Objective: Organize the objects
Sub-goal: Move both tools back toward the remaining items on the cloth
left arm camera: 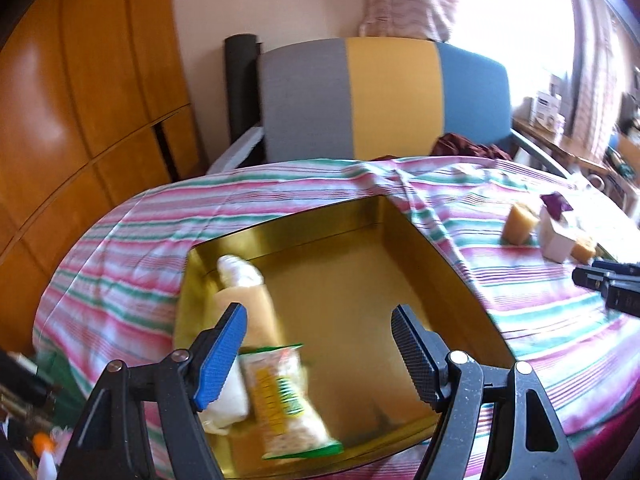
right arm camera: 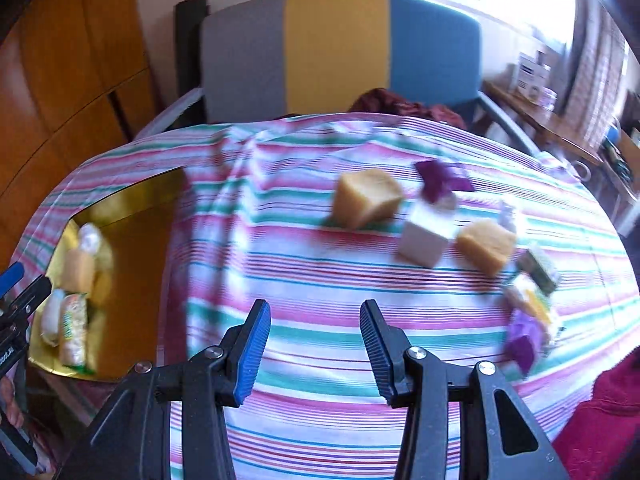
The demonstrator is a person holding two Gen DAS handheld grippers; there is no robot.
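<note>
Snacks remain loose on the striped bench point(right arm camera: 320, 320): two tan blocks point(right arm camera: 366, 198), a white box point(right arm camera: 424, 240) and wrappers far right, well apart from the gold tray point(left arm camera: 360, 280), which holds a packet point(left arm camera: 288, 396). Right tongs point(right arm camera: 316, 344) and left tongs point(left arm camera: 320, 352) both stand spread and empty. Risk: blurred views; a hurried reach could topple the clustered pieces.

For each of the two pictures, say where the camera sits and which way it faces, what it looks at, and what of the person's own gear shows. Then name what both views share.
Left wrist: on the left gripper, facing down into the gold tray; its open fingers show.
Right wrist: on the right gripper, facing the striped cloth and loose blocks; its empty fingers show.
Shared: tray, cloth, tan block, chair.
</note>
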